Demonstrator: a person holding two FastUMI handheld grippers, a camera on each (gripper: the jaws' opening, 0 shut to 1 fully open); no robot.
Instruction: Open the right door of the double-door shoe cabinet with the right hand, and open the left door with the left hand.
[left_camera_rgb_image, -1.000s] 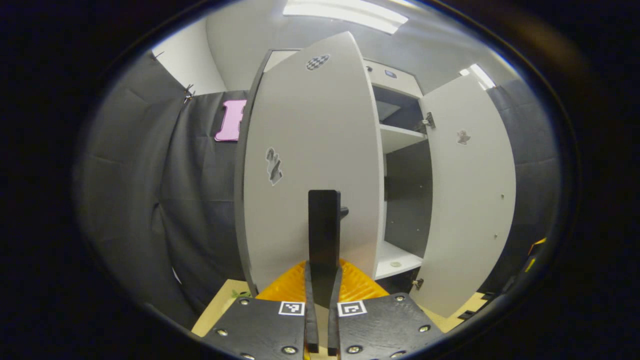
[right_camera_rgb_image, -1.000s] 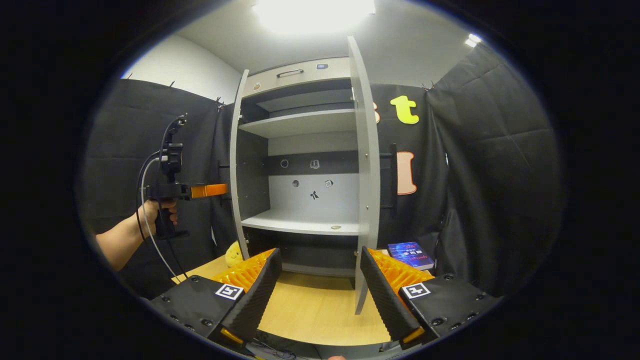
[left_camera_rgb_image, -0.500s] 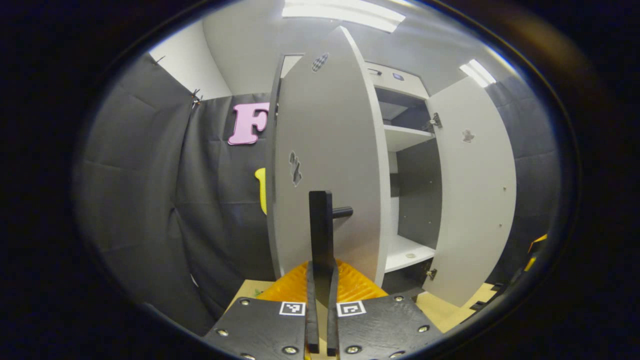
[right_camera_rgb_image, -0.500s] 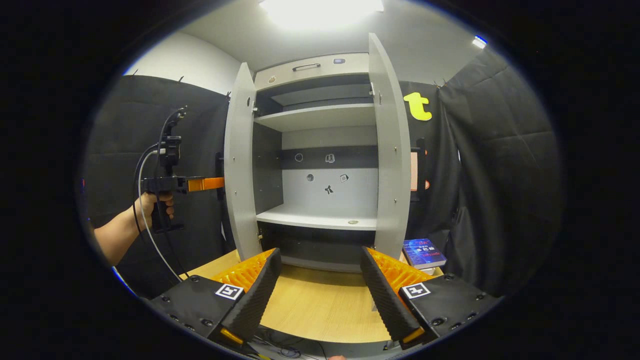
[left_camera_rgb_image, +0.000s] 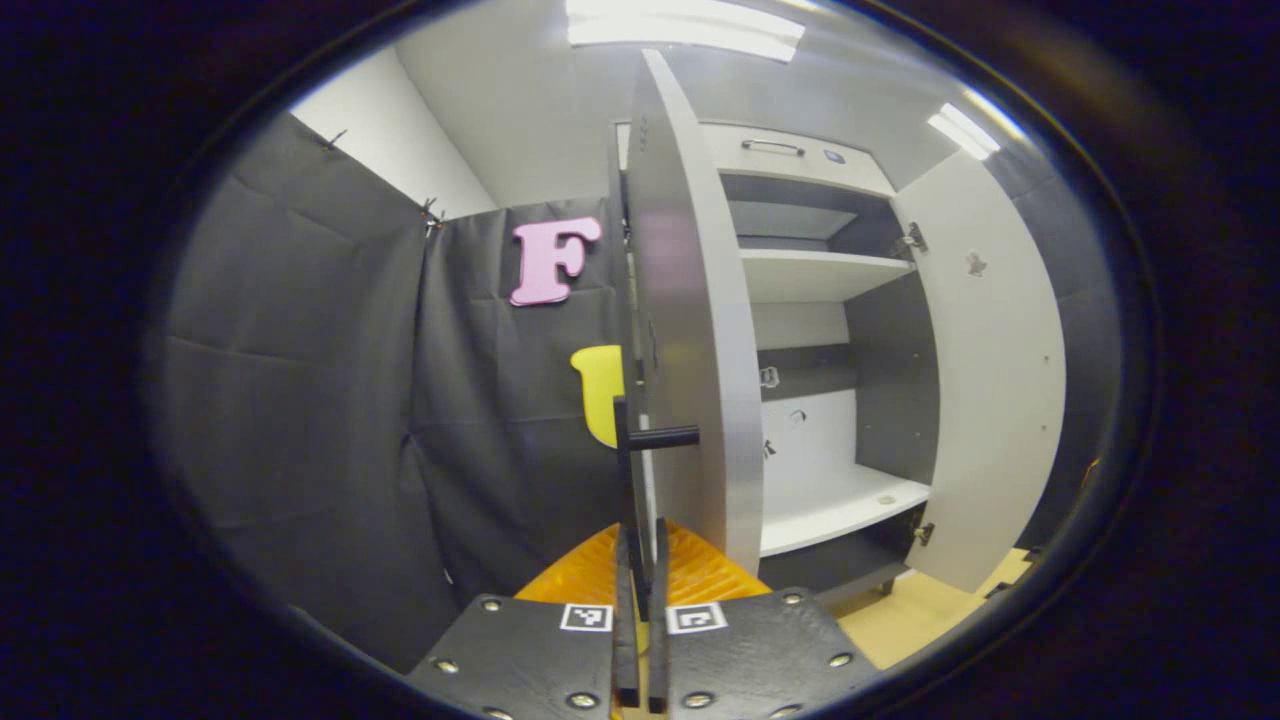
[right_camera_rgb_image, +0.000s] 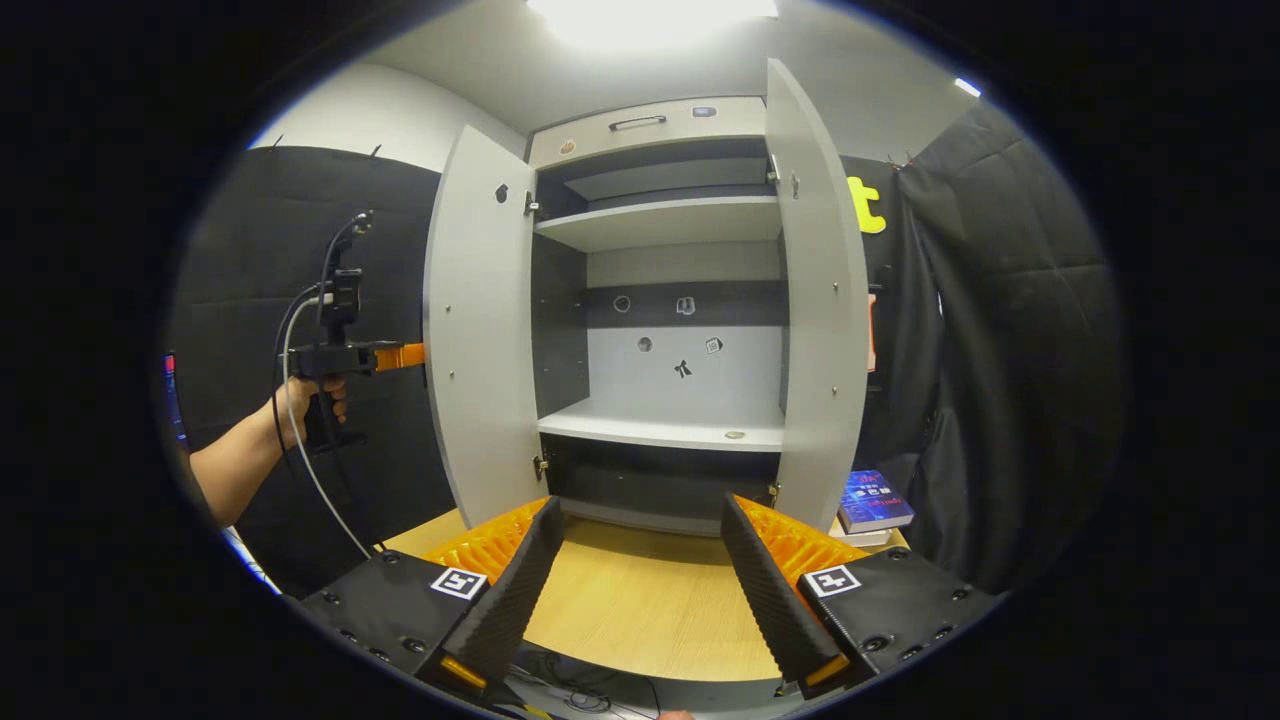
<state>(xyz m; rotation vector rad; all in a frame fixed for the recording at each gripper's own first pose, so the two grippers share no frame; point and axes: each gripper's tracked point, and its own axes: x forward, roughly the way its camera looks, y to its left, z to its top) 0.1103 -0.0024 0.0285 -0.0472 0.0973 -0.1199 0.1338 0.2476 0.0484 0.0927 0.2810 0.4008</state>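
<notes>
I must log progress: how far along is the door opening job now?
Done: the right door stands wide open and the right gripper is open, apart from it. In hand: the left gripper is shut on the handle of the left door, swung wide. Left: release the handle.

- The left door (left_camera_rgb_image: 690, 330) swings much farther open than a second ago; in the left gripper view it now stands nearly edge-on, where its broad front face showed before.
- In the right gripper view this left door (right_camera_rgb_image: 480, 330) now shows its inner face, with the left gripper (right_camera_rgb_image: 405, 355) at its outer edge, carried along with it.
- More of the cabinet (left_camera_rgb_image: 810, 300) interior opens up: both shelves and the back panel.
- The right door (right_camera_rgb_image: 815, 300) shows a wider face in the right gripper view than before.
</notes>
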